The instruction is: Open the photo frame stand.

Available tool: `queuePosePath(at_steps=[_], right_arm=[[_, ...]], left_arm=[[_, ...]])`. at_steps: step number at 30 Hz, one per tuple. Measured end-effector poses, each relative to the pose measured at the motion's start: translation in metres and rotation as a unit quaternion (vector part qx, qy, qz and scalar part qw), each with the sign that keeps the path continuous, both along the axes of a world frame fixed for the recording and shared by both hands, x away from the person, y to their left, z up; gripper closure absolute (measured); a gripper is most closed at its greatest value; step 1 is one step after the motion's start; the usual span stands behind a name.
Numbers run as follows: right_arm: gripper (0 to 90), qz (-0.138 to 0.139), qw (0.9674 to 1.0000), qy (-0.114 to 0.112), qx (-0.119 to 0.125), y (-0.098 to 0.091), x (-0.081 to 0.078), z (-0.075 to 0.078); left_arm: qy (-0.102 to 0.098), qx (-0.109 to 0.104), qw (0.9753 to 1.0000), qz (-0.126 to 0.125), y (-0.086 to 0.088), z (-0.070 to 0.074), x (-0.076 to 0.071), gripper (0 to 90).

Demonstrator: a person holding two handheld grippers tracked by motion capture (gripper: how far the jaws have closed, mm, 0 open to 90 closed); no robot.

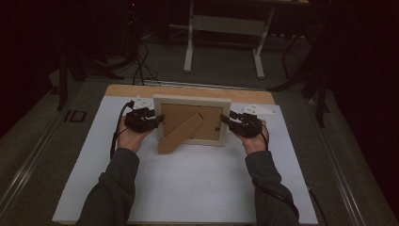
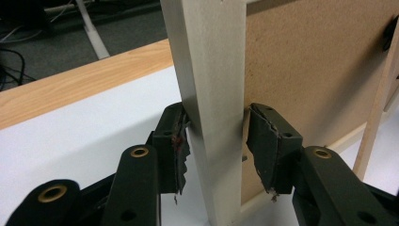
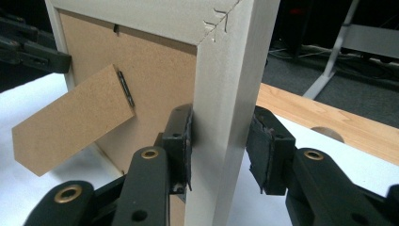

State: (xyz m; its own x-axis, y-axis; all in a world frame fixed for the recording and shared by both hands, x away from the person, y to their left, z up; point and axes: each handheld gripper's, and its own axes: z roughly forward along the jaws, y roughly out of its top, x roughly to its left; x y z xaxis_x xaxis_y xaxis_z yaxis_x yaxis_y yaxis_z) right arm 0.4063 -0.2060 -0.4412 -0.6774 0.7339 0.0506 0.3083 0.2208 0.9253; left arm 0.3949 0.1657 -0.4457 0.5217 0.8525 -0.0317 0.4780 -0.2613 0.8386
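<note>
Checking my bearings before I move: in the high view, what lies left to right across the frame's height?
Left gripper → picture frame with its stand flap → right gripper.

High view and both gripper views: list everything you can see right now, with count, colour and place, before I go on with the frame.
picture frame: one, pale cream wood with brown backing board, back toward the person, far half of the sheet, between the two grippers.
easel stand: one, brown board, hinged on the frame's back, swung out toward the person.
white sheet: one, white, covers the table top.
table: one, light wood, bare strip at the far edge.
desk legs: one white set, on the floor beyond the table.
left gripper: one, black, jaws astride the frame's left side rail.
right gripper: one, black, jaws astride the right side rail.
sleeves: two, dark grey, bottom edge.
</note>
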Motion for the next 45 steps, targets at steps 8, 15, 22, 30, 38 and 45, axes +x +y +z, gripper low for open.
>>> queuePosePath(at_steps=[8,15,22,30,38,45], right_arm=[[62.1,-0.003,0.9999,-0.011,-0.011,0.001,0.002,0.002],[61.6,0.002,0.9998,0.000,-0.022,-0.006,0.001,-0.004],[61.7,0.009,0.9996,0.000,-0.025,-0.008,-0.004,-0.004],[61.6,0.022,0.9997,0.011,-0.010,-0.012,-0.009,-0.004],[60.5,0.033,0.9993,0.016,-0.006,-0.014,-0.013,-0.005],[60.2,0.029,0.9995,0.014,0.001,-0.014,-0.016,-0.007]], left_arm=[[-0.004,-0.012,0.9998,0.012,-0.003,0.000,0.003,56.5],[-0.004,-0.011,0.9999,-0.001,-0.007,0.002,0.000,56.9],[-0.002,-0.006,1.0000,-0.003,-0.007,0.004,-0.005,56.8],[-0.003,-0.013,0.9999,-0.010,-0.005,0.002,-0.012,56.5],[0.006,-0.011,0.9999,-0.012,-0.004,0.004,-0.018,56.4],[-0.006,-0.033,0.9994,0.002,0.004,0.002,-0.029,57.8]])
